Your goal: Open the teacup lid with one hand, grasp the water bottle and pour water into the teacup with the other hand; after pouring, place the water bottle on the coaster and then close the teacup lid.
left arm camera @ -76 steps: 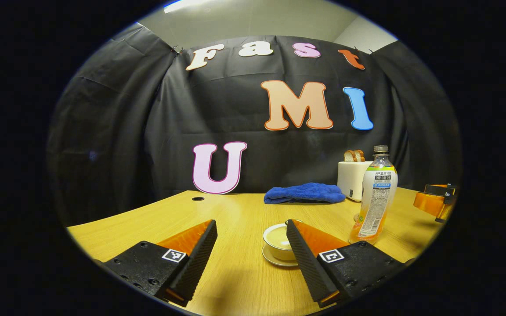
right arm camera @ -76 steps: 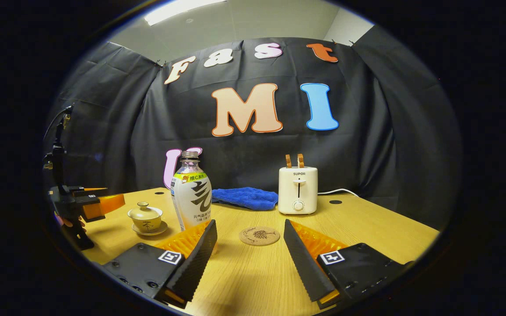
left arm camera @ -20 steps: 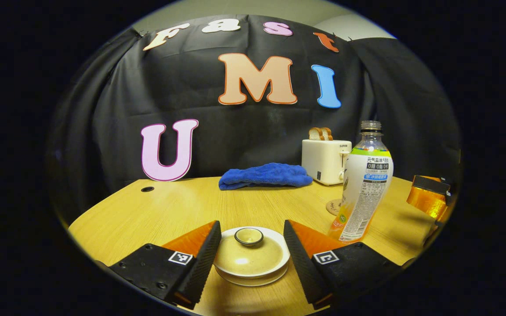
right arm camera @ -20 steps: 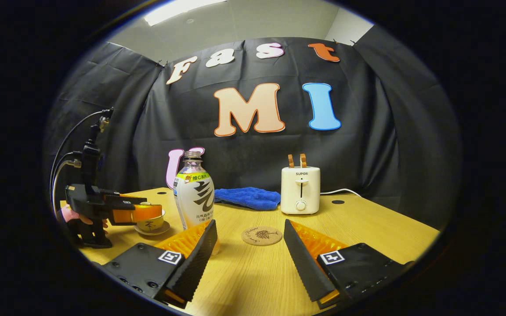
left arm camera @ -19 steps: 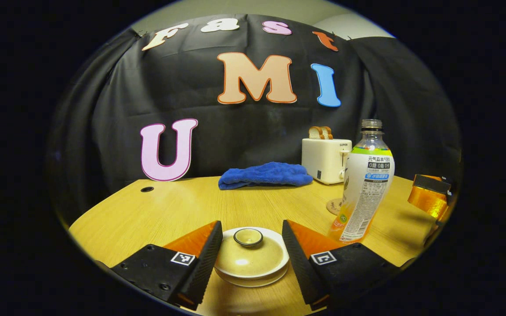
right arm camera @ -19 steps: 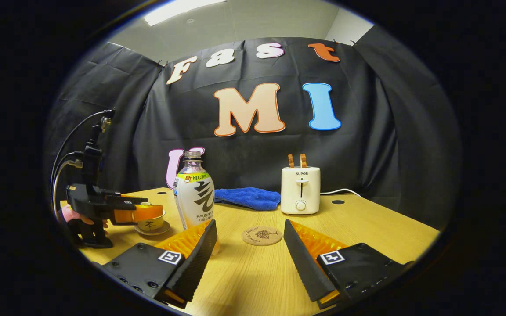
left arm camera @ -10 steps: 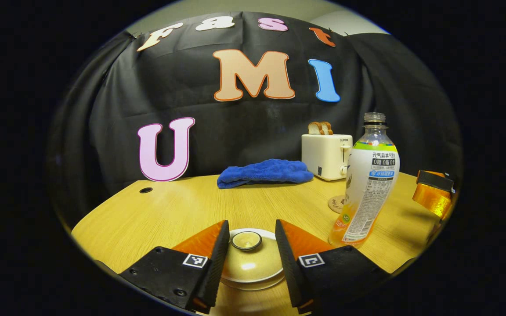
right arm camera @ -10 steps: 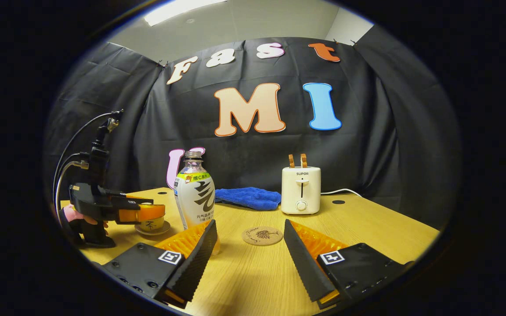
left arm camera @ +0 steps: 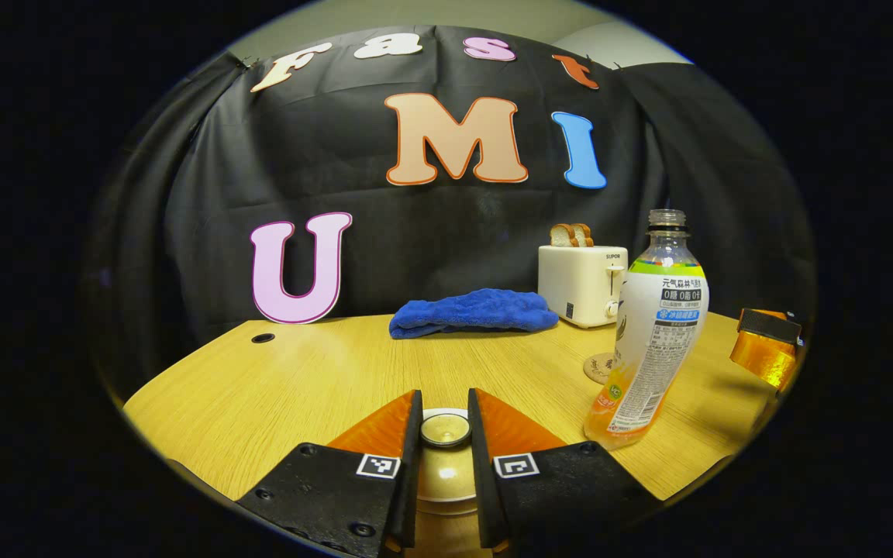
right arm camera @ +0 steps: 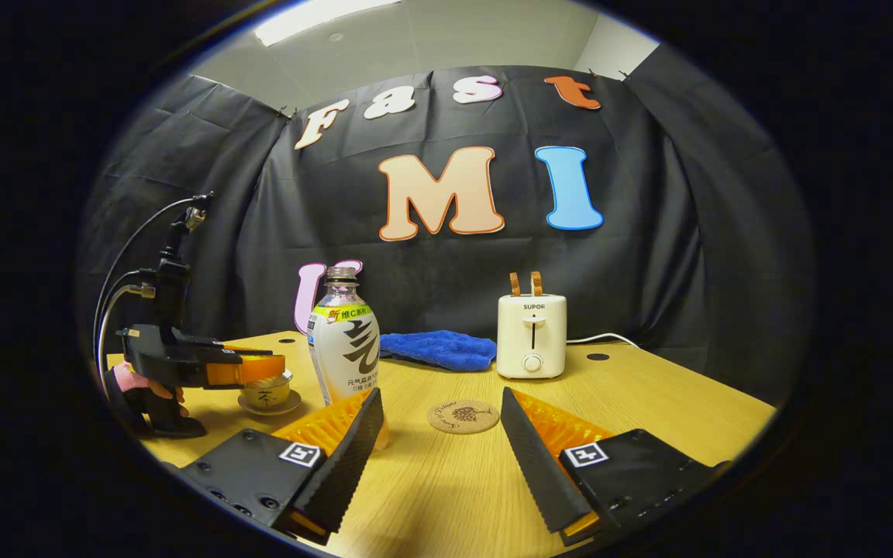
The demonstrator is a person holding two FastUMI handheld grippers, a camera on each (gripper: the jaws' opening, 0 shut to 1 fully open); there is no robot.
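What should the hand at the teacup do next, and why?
Probably lift straight up. The left gripper has both fingers against the lid knob, the lid still sits on the teacup, and the water bottle stands ungrasped beside the open right gripper.

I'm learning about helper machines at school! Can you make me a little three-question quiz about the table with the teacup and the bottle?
1. True or false: the teacup lid is off the cup.
2. What do the left tongs close around?
A. the water bottle
B. the lid's knob
C. the blue towel
3. Fill in: the round coaster lies between the right tongs and the ____.

Key:
1. False: it sits on the cup.
2. B
3. toaster
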